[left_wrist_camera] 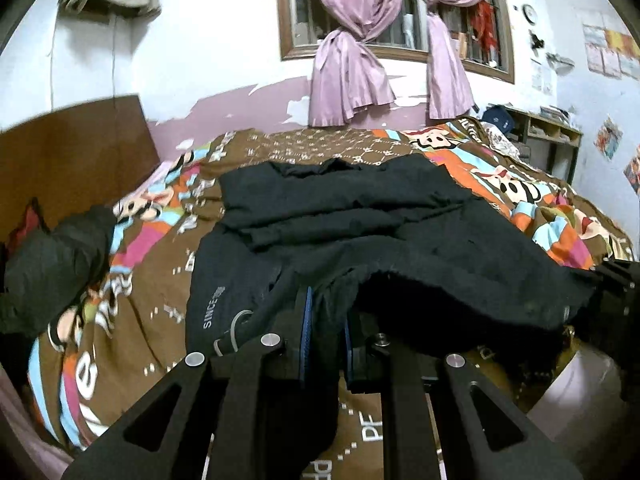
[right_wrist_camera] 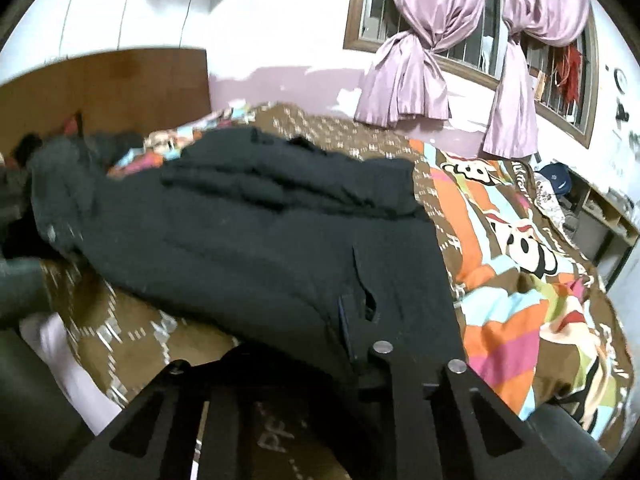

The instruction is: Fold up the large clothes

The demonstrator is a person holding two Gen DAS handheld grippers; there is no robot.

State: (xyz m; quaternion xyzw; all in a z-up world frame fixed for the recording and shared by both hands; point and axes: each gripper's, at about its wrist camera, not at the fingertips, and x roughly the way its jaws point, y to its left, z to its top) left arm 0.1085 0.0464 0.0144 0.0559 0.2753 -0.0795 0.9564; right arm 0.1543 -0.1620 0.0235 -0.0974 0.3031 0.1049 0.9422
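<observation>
A large black garment (left_wrist_camera: 340, 208) (right_wrist_camera: 240, 240) lies spread on the bed, its far part folded over in layers. White "SINCE" lettering shows near its left edge. My left gripper (left_wrist_camera: 326, 320) is shut on the near hem, with black cloth pinched between its blue pads and lifted off the bed. My right gripper (right_wrist_camera: 348, 312) is shut on the same hem farther right. One finger shows there and cloth drapes over the other. In the left wrist view the right gripper (left_wrist_camera: 616, 288) appears at the right edge, under the raised hem.
The bed has a brown, cartoon-patterned bedspread (left_wrist_camera: 140, 280) and a wooden headboard (left_wrist_camera: 72, 152) at the left. Another dark cloth heap (left_wrist_camera: 52, 264) lies by the headboard. A window with pink curtains (left_wrist_camera: 352, 80) is behind; a shelf (left_wrist_camera: 552, 136) stands far right. A person's leg and white sock (right_wrist_camera: 60, 344) are near left.
</observation>
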